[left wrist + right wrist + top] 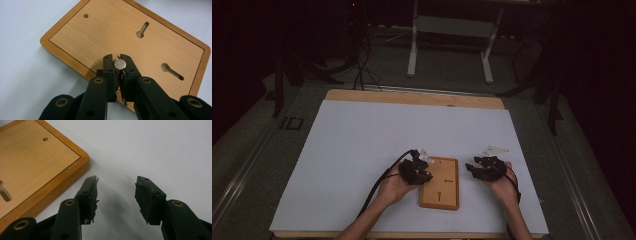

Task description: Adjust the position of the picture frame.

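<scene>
Now, from left to right:
Left tongs (119, 58): clamped on a small round metal disc (120, 64), over the near edge of the wooden board (125, 32).
Disc: pinched at the tips, flat face up, just above the board.
Board: flat on the white worktop (352, 150), between both hands; two keyhole slots and one small hole on top.
Right tongs (116, 195): parted, nothing between them, over bare worktop just beside the board's corner.

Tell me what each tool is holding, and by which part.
The left tool pinches a small round metal disc by its edges, above the wooden board. The right tool is open, holding nothing.
</scene>
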`<action>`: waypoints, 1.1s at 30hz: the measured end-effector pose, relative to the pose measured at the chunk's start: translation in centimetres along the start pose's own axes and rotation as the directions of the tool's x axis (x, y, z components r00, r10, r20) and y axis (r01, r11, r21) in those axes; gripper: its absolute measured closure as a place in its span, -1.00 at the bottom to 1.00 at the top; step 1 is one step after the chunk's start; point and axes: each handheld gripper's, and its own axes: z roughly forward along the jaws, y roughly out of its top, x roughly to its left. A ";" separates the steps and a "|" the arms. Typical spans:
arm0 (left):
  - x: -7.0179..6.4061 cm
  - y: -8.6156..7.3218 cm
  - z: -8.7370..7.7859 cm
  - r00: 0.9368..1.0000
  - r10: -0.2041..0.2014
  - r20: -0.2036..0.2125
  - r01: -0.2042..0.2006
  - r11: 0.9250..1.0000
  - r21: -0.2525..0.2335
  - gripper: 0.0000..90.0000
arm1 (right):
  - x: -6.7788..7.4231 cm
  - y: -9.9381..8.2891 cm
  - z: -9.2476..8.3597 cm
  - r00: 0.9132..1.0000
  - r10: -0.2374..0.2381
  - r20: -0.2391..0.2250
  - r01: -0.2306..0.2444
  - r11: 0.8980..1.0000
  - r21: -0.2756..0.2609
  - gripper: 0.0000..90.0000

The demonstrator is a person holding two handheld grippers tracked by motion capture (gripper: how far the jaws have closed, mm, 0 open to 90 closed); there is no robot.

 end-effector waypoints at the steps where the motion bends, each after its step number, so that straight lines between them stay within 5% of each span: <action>1: 0.0 0.0 -0.1 1.000 0.002 0.001 -0.002 1.000 -0.008 0.89 | 0.0 0.0 0.0 1.000 -0.001 -0.001 0.001 1.000 0.000 0.14; 20: -0.2 1.0 -2.8 0.992 0.120 0.048 -0.118 0.992 -0.049 0.90 | 0.6 1.1 0.2 0.999 -0.016 -0.027 0.016 1.000 -0.019 0.21; 28: -0.6 1.4 -3.4 0.987 0.152 0.059 -0.148 0.987 -0.058 0.90 | 1.3 3.0 1.5 0.992 -0.041 -0.118 0.034 0.998 -0.055 0.99; 33: -0.5 1.4 -3.7 0.984 0.166 0.058 -0.162 0.985 -0.058 0.90 | 2.1 4.5 3.3 0.984 -0.059 -0.170 0.055 0.998 -0.031 0.99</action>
